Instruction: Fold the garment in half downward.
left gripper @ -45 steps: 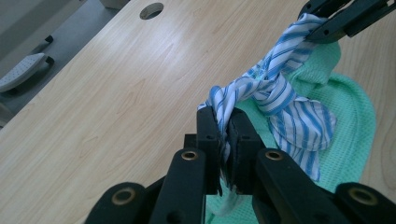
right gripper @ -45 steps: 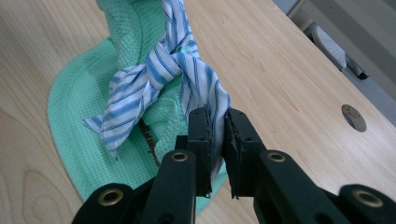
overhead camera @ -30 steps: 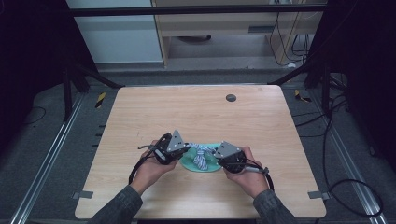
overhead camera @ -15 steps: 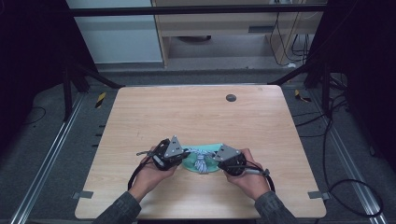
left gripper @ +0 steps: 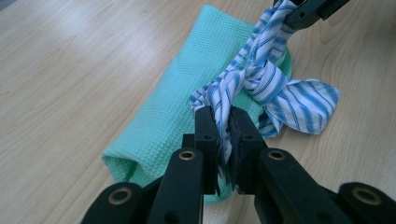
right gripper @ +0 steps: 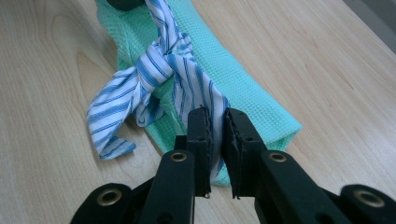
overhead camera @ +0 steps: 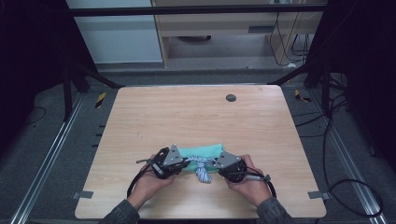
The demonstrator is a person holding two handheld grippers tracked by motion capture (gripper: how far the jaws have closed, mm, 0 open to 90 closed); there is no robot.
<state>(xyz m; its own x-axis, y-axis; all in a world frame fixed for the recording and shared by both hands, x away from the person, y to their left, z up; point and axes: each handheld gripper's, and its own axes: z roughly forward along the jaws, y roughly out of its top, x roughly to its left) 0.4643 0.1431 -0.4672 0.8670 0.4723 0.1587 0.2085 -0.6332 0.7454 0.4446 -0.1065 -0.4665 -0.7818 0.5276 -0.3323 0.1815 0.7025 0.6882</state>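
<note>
Wooden table (overhead camera: 187,116): both grippers' fingers clench the striped cloth strip (left gripper: 261,79) (knotted) over the green towel (left gripper: 187,102).

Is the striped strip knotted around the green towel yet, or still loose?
Knotted: the striped strip crosses in a knot atop the rolled green towel, each end pinched by the left gripper and right gripper.

A mint-green waffle-weave rolled towel (left gripper: 173,107) carries a knotted cloth strip with blue and white stripes (left gripper: 261,79) on a pale wood-grain tabletop (overhead camera: 196,116), between black gripper jaws.
</note>
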